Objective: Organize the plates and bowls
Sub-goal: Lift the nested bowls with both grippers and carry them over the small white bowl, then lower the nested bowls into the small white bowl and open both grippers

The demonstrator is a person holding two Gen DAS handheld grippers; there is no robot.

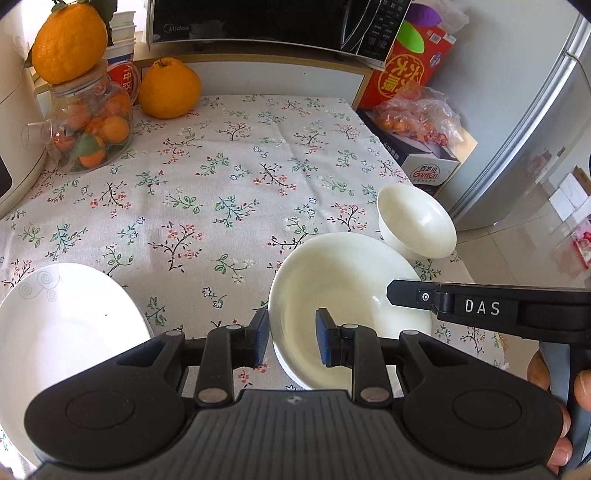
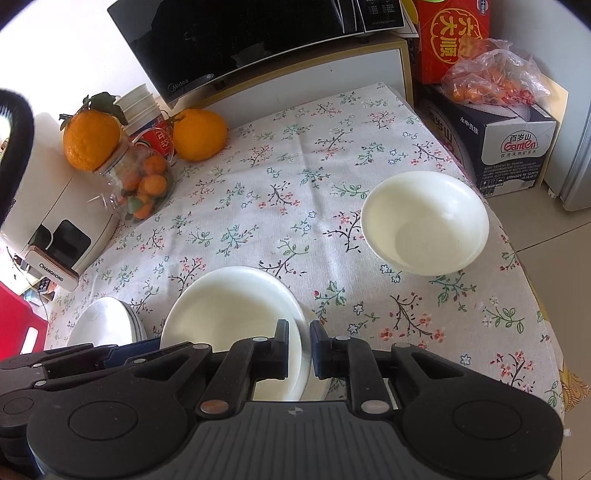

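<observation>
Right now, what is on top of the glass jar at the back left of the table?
A large orange citrus fruit with leaves sits on the glass jar, covering its mouth. Through the glass, small oranges show inside. Whether a lid lies under the fruit cannot be told.

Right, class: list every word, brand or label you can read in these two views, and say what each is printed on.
"Midea": microwave
"DAS": right tongs
"GanTen": cardboard box
"CHANGHONG": white appliance
Chinese characters on the red box and red cup, and the box's small print: not read.
</observation>
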